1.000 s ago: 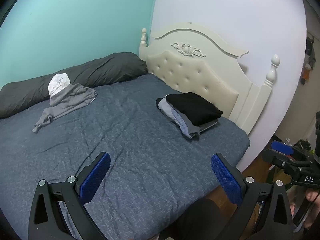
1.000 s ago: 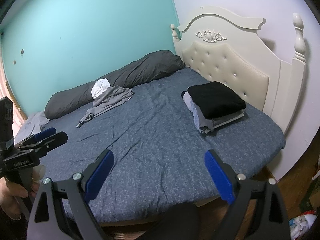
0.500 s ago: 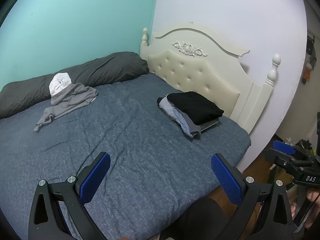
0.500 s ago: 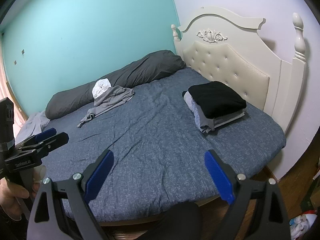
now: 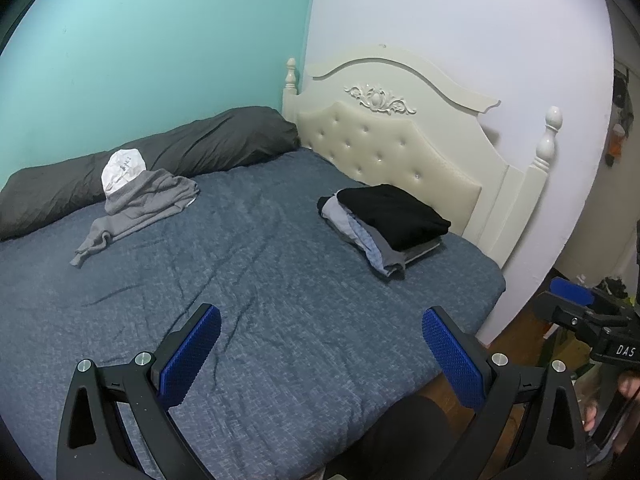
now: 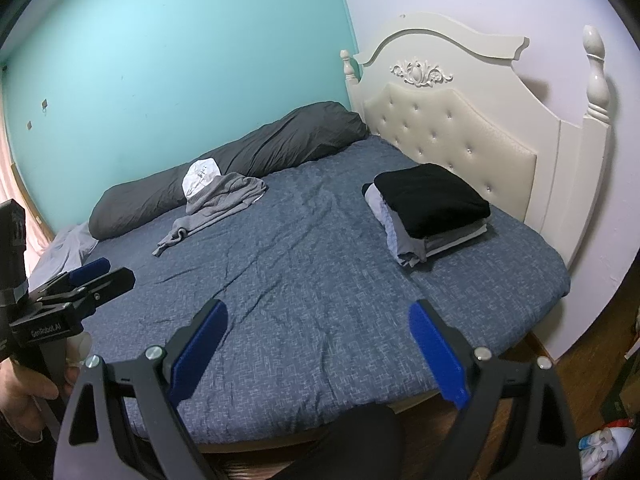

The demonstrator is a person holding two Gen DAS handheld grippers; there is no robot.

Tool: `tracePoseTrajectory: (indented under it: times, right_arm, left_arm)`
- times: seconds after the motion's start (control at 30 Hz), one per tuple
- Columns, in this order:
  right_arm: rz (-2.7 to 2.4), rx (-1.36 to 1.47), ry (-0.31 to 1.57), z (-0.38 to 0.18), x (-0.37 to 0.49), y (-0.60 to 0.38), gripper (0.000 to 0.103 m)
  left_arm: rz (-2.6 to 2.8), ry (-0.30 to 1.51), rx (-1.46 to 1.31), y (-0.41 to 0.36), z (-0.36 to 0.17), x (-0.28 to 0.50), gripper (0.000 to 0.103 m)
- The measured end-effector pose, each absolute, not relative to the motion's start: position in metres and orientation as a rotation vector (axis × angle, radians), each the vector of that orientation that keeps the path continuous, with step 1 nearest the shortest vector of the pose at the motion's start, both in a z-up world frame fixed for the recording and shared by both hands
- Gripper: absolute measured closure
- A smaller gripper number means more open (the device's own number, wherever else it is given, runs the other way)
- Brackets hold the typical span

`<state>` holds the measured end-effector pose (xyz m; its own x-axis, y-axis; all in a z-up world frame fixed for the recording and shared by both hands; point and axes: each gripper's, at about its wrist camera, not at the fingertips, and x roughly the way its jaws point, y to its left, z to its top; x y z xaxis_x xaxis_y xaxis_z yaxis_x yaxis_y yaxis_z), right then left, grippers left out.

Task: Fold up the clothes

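Black tool (image 5: 320, 354) frames (blue ribbed pads (image 5: 188, 362)), silver screws (image 5: 143, 358)

I have the left gripper (image 5: 322, 354) over the near edge of the bed (image 5: 280, 280), jaws spread wide and empty. The right gripper (image 6: 318, 346) hovers beside it, jaws equally wide, each handle in a hand (image 6: 20, 392).

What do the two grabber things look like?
Each hand-held gripper is black plastic with two long fingers, bright blue bumpy pads and small silver screws. The left hand-held gripper has pads dotted like a grid. The right hand-held gripper matches it. One body reads "DAS", the other "GenRobot.AI" in white.
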<state>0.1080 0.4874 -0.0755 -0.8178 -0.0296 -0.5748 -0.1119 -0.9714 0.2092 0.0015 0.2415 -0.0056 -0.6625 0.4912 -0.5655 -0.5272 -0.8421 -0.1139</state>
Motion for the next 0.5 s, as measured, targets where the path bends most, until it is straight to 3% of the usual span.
tracePoseTrajectory:
  times: [0.5]
  right_arm:
    - [2.927,-0.937,0.364,-0.0768,0.1069,0.4895,0.010]
  left_arm:
    - [2.468,0.083,-0.819,0.2382,-0.0082,-0.0003,0.000]
